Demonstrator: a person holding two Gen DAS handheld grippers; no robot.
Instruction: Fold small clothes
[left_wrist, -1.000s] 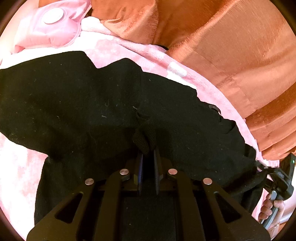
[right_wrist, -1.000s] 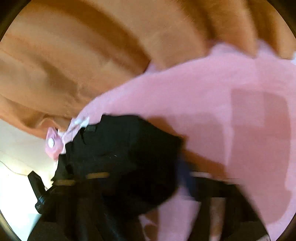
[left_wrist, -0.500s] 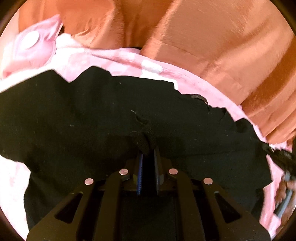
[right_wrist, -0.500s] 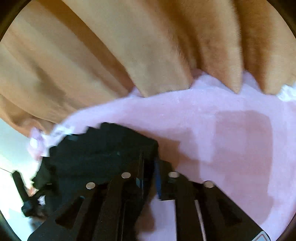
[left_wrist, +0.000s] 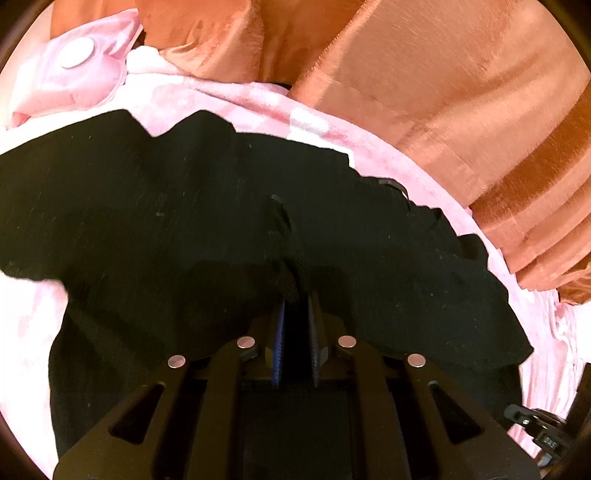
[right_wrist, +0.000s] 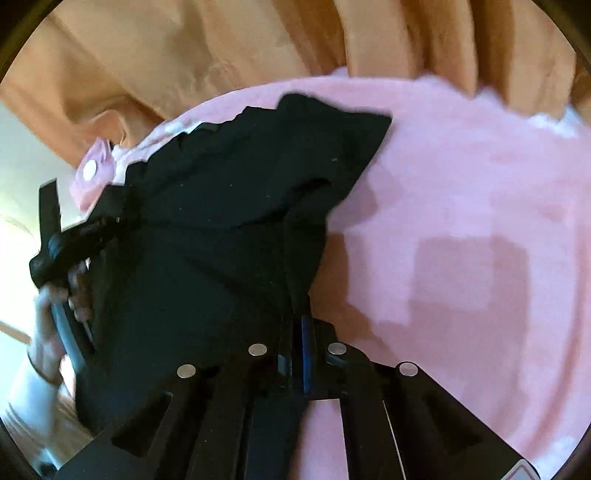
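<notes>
A: Since half a sec ago the right gripper (right_wrist: 295, 325) has drawn back w/ its pinch of cloth, so much more of the black garment (right_wrist: 221, 221) shows ahead of it; the far corner now lies out on the pink blanket (right_wrist: 461, 221).

B: And the left gripper (left_wrist: 295, 310)?

A: Barely shifted. Fingers nearly together, clamping a bunched ridge of the black garment (left_wrist: 184, 206) right at the tips. Cloth spreads wide ahead and to both sides of it, over the pink blanket (left_wrist: 229, 99).

B: Right one's grip?

A: Also pinched almost closed, on a fold of the same garment just ahead of its tips. Fabric fans out ahead and to the left of it; blanket is bare to the right.

B: Other stuff?

A: Pink pillow w/ a white round patch (left_wrist: 74, 74) far ahead-left of the left gripper, beyond the garment's edge. Orange curtain (left_wrist: 443, 92) hangs behind the blanket, ahead-right. In the right view the left gripper (right_wrist: 92, 232) is at far left, at the garment's other side, w/ the person's left hand (right_wrist: 48, 325) on its handle, blurry.
</notes>
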